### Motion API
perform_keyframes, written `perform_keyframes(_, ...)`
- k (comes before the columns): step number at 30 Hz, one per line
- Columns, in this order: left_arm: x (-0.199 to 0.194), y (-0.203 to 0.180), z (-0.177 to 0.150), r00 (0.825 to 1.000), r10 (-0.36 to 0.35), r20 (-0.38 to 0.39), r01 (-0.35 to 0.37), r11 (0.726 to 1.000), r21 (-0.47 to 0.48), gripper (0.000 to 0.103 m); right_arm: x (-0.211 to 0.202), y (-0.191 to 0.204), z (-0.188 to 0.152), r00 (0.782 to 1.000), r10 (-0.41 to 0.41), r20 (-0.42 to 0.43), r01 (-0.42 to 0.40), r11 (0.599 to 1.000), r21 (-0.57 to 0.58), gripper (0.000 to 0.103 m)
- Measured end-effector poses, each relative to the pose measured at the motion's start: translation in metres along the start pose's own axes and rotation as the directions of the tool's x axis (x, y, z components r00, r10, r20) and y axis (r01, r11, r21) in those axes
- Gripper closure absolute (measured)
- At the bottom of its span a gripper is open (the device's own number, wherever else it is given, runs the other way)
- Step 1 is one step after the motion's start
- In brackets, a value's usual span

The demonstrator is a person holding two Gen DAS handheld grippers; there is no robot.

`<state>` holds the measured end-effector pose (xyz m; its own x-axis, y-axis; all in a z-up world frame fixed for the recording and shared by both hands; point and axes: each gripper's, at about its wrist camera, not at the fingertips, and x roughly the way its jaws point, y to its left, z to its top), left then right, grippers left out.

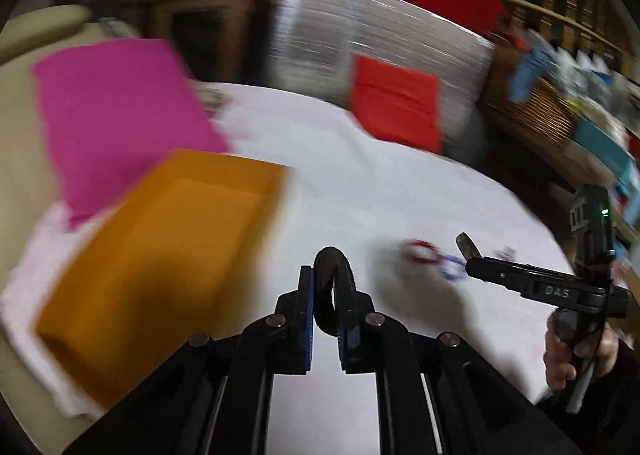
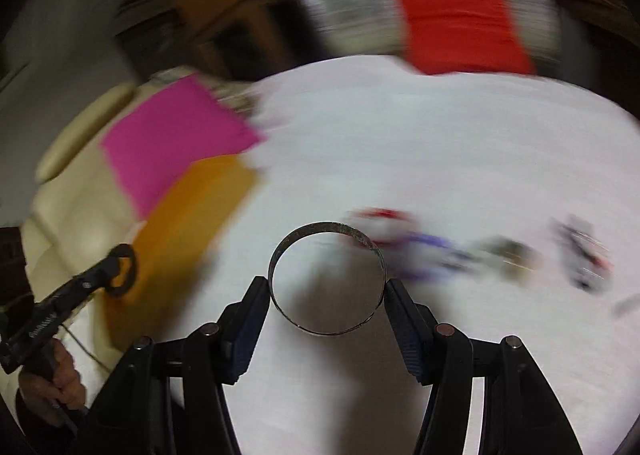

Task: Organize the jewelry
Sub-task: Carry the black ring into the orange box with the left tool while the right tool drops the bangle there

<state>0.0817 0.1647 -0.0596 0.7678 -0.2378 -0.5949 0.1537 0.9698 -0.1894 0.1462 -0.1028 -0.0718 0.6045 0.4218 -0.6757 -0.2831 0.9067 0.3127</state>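
Observation:
My left gripper (image 1: 326,287) is shut on a black ring-shaped bangle (image 1: 333,275), held upright above the white cloth next to the open orange box (image 1: 168,251). In the right wrist view the same gripper (image 2: 116,267) hangs over the orange box (image 2: 188,223). My right gripper (image 2: 328,285) is shut on a thin metal bangle (image 2: 327,233), held between both fingers above the cloth. It also shows in the left wrist view (image 1: 466,251). A red bangle (image 1: 418,251) and a purple one (image 1: 452,269) lie on the cloth; both are blurred.
A pink lid or box (image 1: 120,115) stands behind the orange box. A red cushion (image 1: 396,103) sits beyond the round white table (image 1: 360,175). More blurred jewelry pieces (image 2: 584,255) lie at the right of the cloth. Cream upholstery (image 2: 76,215) is at the left.

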Motion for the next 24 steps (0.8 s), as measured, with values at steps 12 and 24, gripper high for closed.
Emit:
perform_keyframes(12, 0.007, 0.112, -0.022, 0.967, 0.228, -0.114, -0.244, 0.957, -0.154, 0.090, 0.134, 0.160, 0.048, 0.973, 0.193, -0.126, -0.198, 0.980, -0.027, 0.038)
perform_keyframes(24, 0.027, 0.074, -0.034, 0.974, 0.227, -0.001, -0.225, 0.965, -0.132, 0.029, 0.087, 0.068, 0.038, 0.985, 0.172, -0.027, -0.168, 0.979, 0.117, 0.032)
